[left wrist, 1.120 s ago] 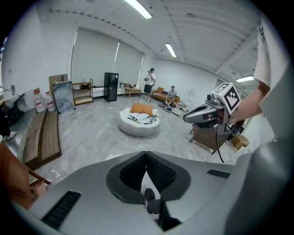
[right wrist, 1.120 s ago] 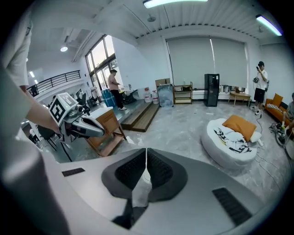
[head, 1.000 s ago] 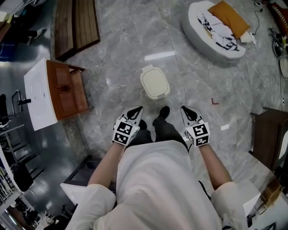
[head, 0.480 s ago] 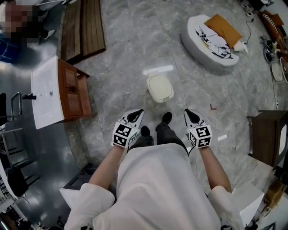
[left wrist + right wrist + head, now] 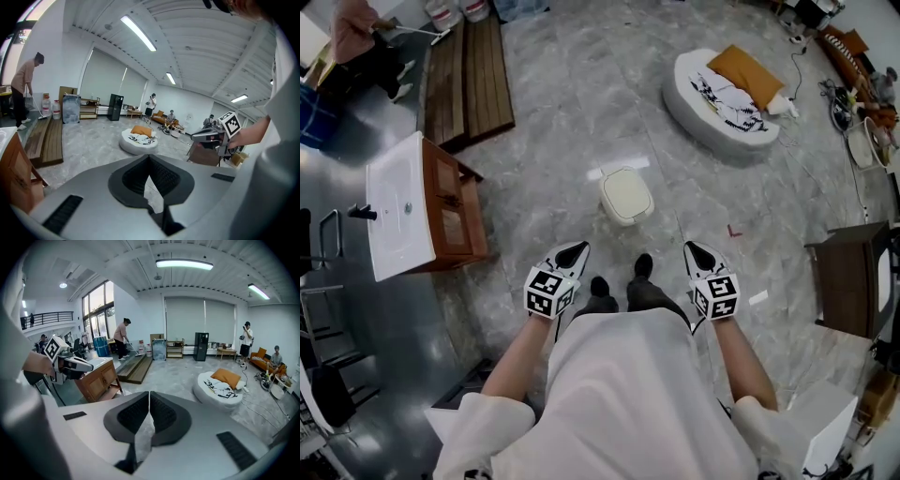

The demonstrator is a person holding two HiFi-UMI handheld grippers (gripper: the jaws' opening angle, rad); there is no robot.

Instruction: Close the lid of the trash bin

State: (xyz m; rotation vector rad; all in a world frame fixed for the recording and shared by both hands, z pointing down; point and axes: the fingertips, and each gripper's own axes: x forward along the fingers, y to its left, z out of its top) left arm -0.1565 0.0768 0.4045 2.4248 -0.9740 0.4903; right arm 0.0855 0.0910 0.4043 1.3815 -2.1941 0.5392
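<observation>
A small cream-white trash bin [image 5: 626, 195] stands on the grey marble floor, its lid lying flat on top. Both grippers hang in the air on the near side of it, pointing toward it and apart from it. My left gripper [image 5: 575, 250] is at the bin's lower left, jaws shut with nothing between them. My right gripper [image 5: 692, 249] is at its lower right, also shut and empty. In the left gripper view the shut tips [image 5: 149, 157] point over the room and the right gripper [image 5: 209, 136] shows beside them. The bin is in neither gripper view.
My shoes [image 5: 642, 266] stand just short of the bin. A wooden cabinet with a white sink top [image 5: 401, 206] is at the left, wooden planks [image 5: 469, 70] behind it. A round white cushion with an orange pillow [image 5: 717, 98] lies far right, a dark table [image 5: 848, 277] at the right edge.
Both grippers have risen and drawn back from the bin, staying shut. The head view has lifted, so the bin looks smaller and farther away.
</observation>
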